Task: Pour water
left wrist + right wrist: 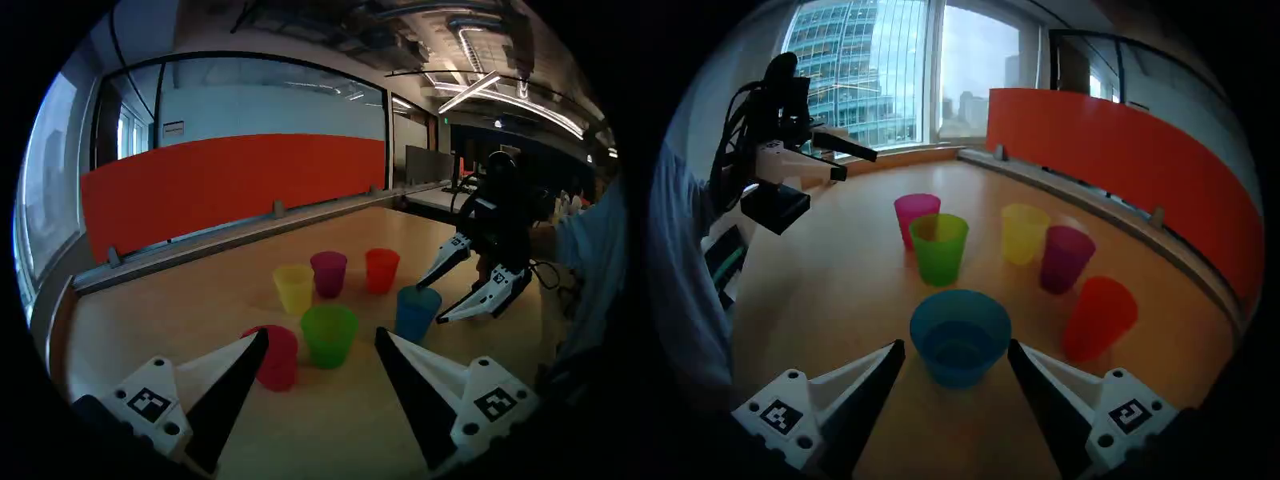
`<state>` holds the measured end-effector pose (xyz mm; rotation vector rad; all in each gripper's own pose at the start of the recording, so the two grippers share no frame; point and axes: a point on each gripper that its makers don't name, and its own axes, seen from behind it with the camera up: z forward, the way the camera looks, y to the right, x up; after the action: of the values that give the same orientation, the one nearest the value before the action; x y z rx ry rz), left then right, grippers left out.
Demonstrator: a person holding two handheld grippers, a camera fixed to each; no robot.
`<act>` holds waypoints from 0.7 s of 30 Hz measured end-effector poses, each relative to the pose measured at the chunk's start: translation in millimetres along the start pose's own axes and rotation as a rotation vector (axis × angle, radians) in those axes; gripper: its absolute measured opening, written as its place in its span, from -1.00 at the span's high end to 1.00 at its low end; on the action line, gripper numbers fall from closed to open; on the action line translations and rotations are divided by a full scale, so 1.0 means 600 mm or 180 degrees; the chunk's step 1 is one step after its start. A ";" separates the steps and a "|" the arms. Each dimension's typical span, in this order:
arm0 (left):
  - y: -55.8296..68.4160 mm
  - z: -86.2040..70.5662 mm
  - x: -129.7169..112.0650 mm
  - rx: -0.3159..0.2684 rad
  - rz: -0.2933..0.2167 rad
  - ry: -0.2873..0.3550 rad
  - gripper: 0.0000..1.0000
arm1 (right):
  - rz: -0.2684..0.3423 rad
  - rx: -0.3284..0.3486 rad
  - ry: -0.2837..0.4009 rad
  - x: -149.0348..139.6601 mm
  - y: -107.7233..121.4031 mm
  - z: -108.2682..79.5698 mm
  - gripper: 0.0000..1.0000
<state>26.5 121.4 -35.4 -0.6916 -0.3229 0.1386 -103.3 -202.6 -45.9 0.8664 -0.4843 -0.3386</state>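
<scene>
Several coloured plastic cups stand upright on a wooden table. In the right gripper view the blue cup [960, 336] sits between the tips of my right gripper [954, 344], which is open with a finger on each side, neither pressing. Behind it stand the green cup [939, 248], pink cup [917, 218], yellow cup [1024, 232], purple cup [1066, 258] and orange cup [1100, 316]. My left gripper [320, 334] is open and holds nothing, with the green cup [329, 334] ahead of it and the pink cup [276, 356] by its left finger. I cannot tell whether the blue cup [417, 312] holds water.
The table [200, 320] ends at a rail below an orange wall panel [232, 180]. In the left gripper view a person's sleeve [596, 248] is at the right. Large windows [872, 72] lie beyond the table's far side. The left gripper [861, 164] hangs above the table's far left.
</scene>
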 end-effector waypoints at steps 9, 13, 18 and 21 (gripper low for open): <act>-0.002 0.003 -0.001 -0.0005 0.0002 -0.0013 -0.99 | 0.0004 0.0018 -0.0008 0.001 0.001 0.024 -1.00; -0.002 0.004 -0.002 -0.0005 0.0011 -0.0019 -1.00 | 0.0015 0.0029 -0.0006 0.002 0.000 0.031 -1.00; 0.000 0.005 -0.004 -0.0011 0.0021 -0.0029 -0.99 | -0.0015 0.0022 -0.0012 -0.001 0.003 0.036 -0.96; 0.000 0.006 -0.004 -0.0015 0.0023 -0.0033 -0.99 | -0.0041 0.0009 -0.0017 -0.003 0.005 0.038 -0.85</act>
<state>22.9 123.1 -33.2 -0.6969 -0.3308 0.1485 -116.6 -214.6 -31.4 0.8720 -0.4844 -0.3522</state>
